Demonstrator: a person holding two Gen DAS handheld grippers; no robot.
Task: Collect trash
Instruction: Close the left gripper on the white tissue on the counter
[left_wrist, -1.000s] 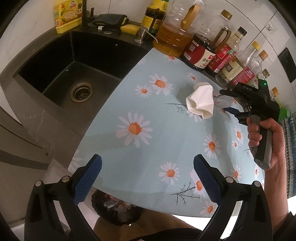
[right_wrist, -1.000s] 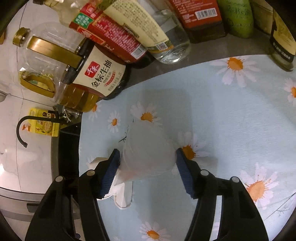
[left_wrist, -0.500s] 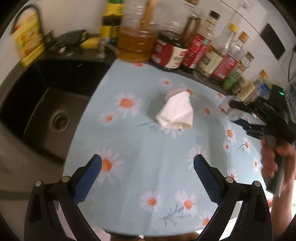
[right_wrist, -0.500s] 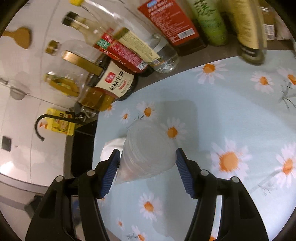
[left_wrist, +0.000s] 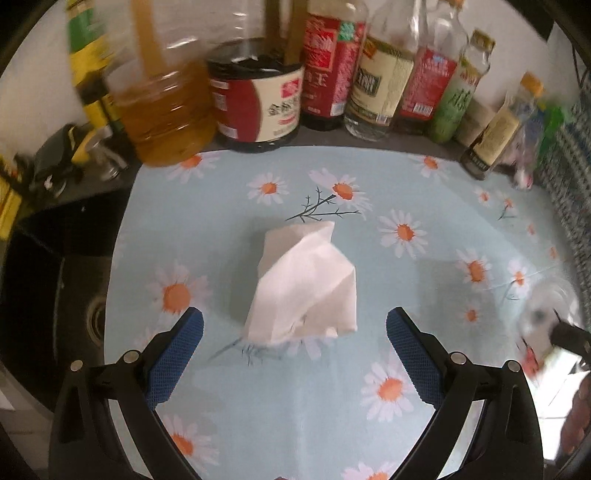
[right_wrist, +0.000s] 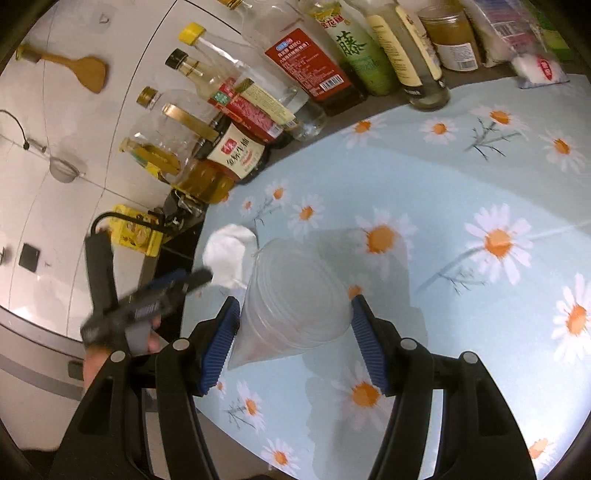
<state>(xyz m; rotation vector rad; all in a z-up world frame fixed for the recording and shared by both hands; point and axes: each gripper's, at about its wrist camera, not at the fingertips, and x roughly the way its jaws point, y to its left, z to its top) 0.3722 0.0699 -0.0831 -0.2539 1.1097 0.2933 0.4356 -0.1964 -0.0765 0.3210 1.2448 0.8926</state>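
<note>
A: Left tool (left_wrist: 294, 349) state?
B: Spread wide, crumpled tissue (left_wrist: 304, 282) lying mid-desk (left_wrist: 424, 184) just past its pads.
A: Right tool (right_wrist: 295, 341)?
B: Clamped on clear plastic cup (right_wrist: 293, 301). Bottles (left_wrist: 382, 85) line the desk's far edge.

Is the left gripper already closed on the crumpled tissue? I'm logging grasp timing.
No: the left gripper is wide open, its blue pads either side of the crumpled tissue lying on the daisy-print mat, touching neither.

tissue (left_wrist: 304, 280) on mat (left_wrist: 424, 184) | bottles (left_wrist: 373, 74) behind | sink (left_wrist: 74, 295) left
</note>
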